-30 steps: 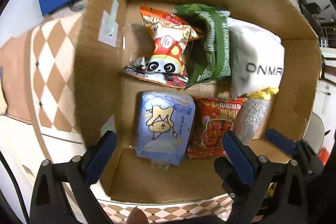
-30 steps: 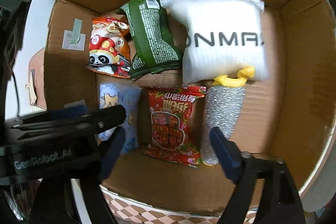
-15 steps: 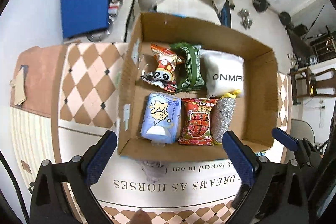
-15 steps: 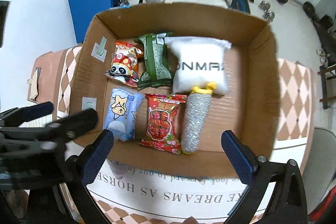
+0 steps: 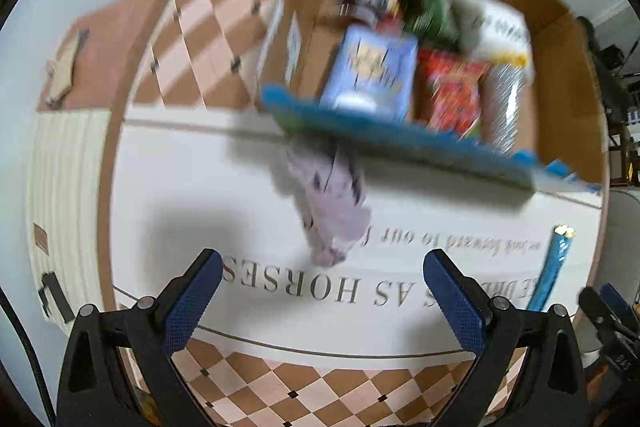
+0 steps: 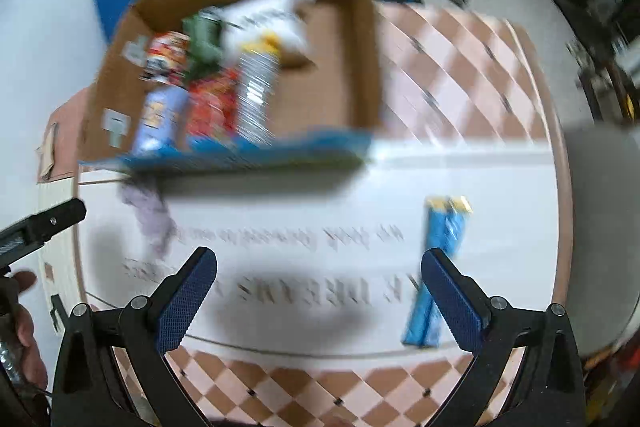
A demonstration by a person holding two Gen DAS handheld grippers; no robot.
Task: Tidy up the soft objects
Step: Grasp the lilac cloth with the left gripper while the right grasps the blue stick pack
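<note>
Jaws of our left gripper point(image 5: 320, 291) and right gripper point(image 6: 318, 287) are released; we should approach slowly the lilac cloth point(image 5: 332, 203) before the box point(image 5: 560, 39).

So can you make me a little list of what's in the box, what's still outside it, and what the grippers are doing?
cardboard box: on the table, open top
in box: light blue packet, red snack bag, silver scrubber, green bag, white pouch
outside: lilac cloth, blue stick packets
left gripper: open, empty
right gripper: open, empty
</note>
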